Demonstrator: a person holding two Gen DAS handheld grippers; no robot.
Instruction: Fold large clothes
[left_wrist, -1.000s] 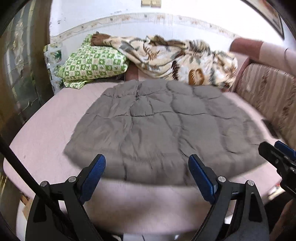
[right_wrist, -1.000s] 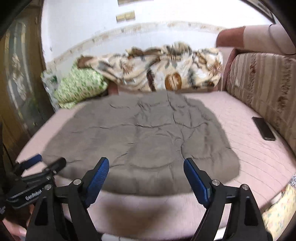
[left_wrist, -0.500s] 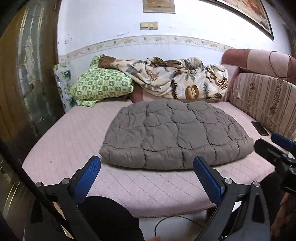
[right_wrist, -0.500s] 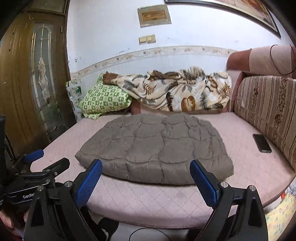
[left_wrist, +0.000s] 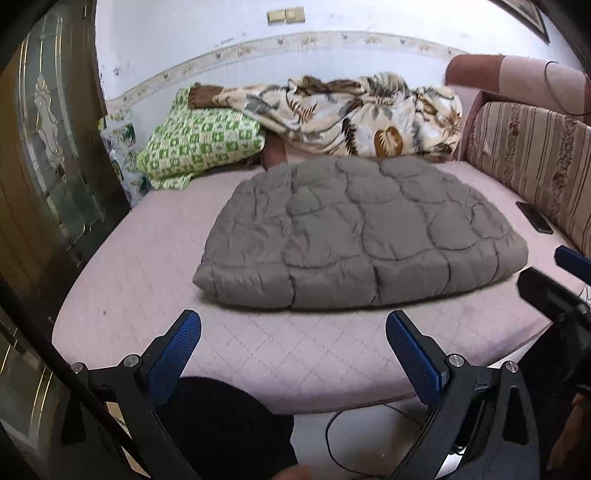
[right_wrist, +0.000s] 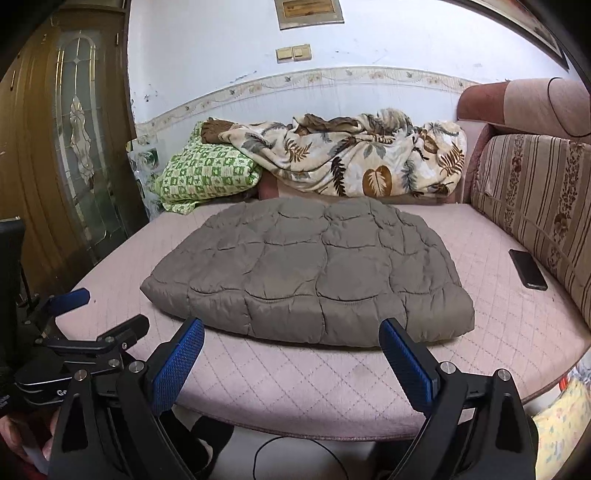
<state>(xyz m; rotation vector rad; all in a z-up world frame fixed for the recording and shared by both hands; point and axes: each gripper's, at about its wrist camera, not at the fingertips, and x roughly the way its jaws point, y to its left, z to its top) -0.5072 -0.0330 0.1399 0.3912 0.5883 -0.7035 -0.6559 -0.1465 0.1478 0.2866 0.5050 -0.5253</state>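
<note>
A grey quilted padded garment (left_wrist: 354, 236) (right_wrist: 314, 273) lies folded into a thick flat rectangle in the middle of the pink quilted bed (left_wrist: 280, 350) (right_wrist: 295, 384). My left gripper (left_wrist: 293, 349) hangs open over the bed's near edge, short of the garment, with nothing between its blue pads. My right gripper (right_wrist: 291, 354) is open too, its tips just in front of the garment's near fold and apart from it. Each gripper shows at the side of the other's view: the right one (left_wrist: 554, 288), the left one (right_wrist: 96, 321).
A green checked pillow (right_wrist: 207, 173) and a leaf-print blanket (right_wrist: 354, 158) lie against the back wall. A striped sofa back (right_wrist: 535, 206) lines the right side, with a black phone (right_wrist: 527, 268) beside it. A wooden glazed door (right_wrist: 74, 147) stands left. A cable (left_wrist: 351, 435) runs on the floor below.
Both grippers have drawn back from the garment toward the bed's near edge and risen a little. Their jaws stand slightly wider. The garment lies where it was.
</note>
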